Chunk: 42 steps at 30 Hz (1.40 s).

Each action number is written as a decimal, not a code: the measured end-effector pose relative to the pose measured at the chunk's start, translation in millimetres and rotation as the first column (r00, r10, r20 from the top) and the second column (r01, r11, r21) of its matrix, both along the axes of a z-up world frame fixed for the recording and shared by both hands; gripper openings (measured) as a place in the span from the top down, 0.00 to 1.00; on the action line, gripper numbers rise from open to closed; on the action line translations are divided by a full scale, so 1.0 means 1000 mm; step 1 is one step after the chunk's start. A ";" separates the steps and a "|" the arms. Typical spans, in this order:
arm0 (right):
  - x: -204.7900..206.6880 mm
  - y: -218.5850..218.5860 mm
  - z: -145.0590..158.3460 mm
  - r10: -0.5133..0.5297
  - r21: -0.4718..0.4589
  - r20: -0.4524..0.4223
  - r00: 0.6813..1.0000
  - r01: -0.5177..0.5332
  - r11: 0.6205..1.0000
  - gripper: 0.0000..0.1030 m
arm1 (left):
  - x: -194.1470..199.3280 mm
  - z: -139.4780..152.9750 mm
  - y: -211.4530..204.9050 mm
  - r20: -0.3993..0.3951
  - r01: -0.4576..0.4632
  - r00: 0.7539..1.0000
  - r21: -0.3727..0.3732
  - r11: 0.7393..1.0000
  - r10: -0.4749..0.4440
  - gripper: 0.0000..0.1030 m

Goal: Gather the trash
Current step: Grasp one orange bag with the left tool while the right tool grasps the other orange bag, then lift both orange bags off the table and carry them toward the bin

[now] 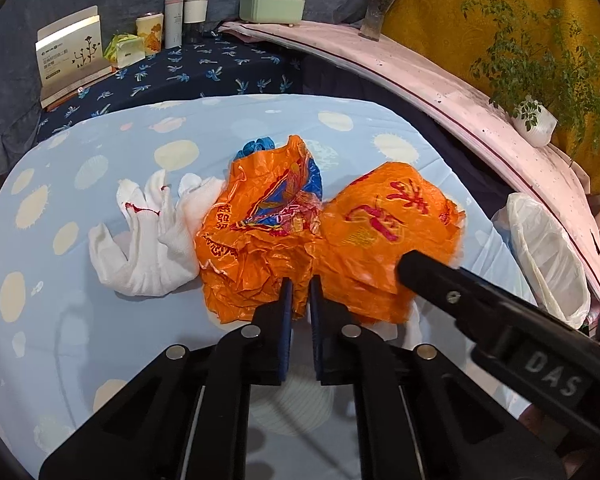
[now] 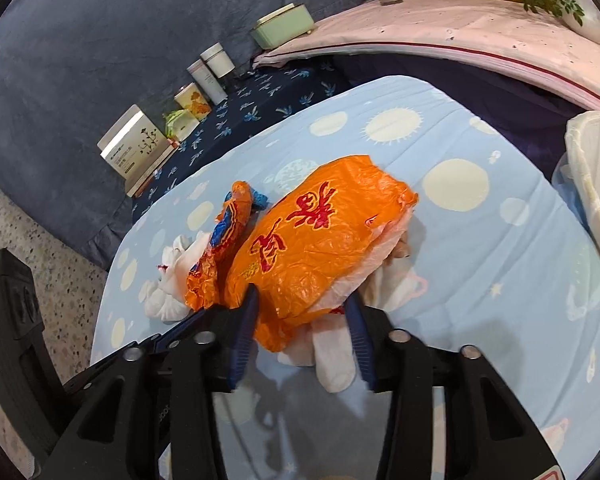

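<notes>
Two crumpled orange plastic bags lie side by side on the light blue tablecloth (image 1: 80, 320). The left bag (image 1: 260, 236) carries a blue print and partly covers a white glove (image 1: 148, 240). My left gripper (image 1: 300, 292) is shut on a fold at this bag's near edge. The right bag (image 1: 384, 232) (image 2: 316, 248) bears red characters and rests on white cloth (image 2: 332, 360). In the right wrist view my right gripper (image 2: 300, 308) straddles this bag's near end, a pad pressing on each side. One of its black fingers (image 1: 432, 276) crosses the left wrist view.
A bin lined with a white bag (image 1: 548, 256) (image 2: 592, 184) stands off the table's right edge. Behind, on a dark blue patterned cloth (image 1: 220, 68), stand boxes (image 1: 72, 56), canisters (image 1: 184, 16) and a green tin (image 1: 272, 6). A pink ledge (image 1: 440, 80) holds a potted plant (image 1: 536, 64).
</notes>
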State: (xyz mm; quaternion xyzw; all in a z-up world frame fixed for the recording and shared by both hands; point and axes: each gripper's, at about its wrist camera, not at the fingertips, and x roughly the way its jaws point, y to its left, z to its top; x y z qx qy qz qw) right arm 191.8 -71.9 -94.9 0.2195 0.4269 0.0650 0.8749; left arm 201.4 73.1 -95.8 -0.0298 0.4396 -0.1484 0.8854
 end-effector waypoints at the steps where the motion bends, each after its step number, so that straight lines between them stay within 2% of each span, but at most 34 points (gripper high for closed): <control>1: 0.001 0.002 0.000 0.005 0.002 0.001 1.000 -0.005 1.000 0.78 | -0.001 0.002 0.001 0.002 -0.004 1.000 -0.003 1.000 0.004 0.93; 2: 0.000 0.003 0.001 0.013 0.008 0.004 1.000 -0.013 1.000 0.88 | -0.002 0.003 0.002 0.002 -0.007 1.000 -0.007 1.000 0.007 0.93; 7: -0.013 0.008 0.016 0.038 -0.007 0.049 0.998 -0.038 0.999 0.97 | -0.015 0.012 0.007 0.005 -0.029 1.000 -0.033 0.999 0.029 0.94; 21: -0.097 -0.014 0.069 0.021 -0.036 0.159 0.987 -0.015 0.999 0.97 | -0.095 0.051 -0.008 0.041 -0.047 0.998 -0.047 0.998 0.049 0.95; 33: -0.173 -0.034 0.088 0.014 -0.117 0.180 0.984 0.007 0.993 0.97 | -0.175 0.062 -0.026 0.048 -0.056 0.997 -0.062 0.997 0.059 0.95; 42: -0.207 -0.029 0.095 0.029 -0.162 0.198 0.980 0.003 0.987 0.97 | -0.202 0.070 -0.025 0.071 -0.059 0.995 -0.075 0.995 0.065 0.95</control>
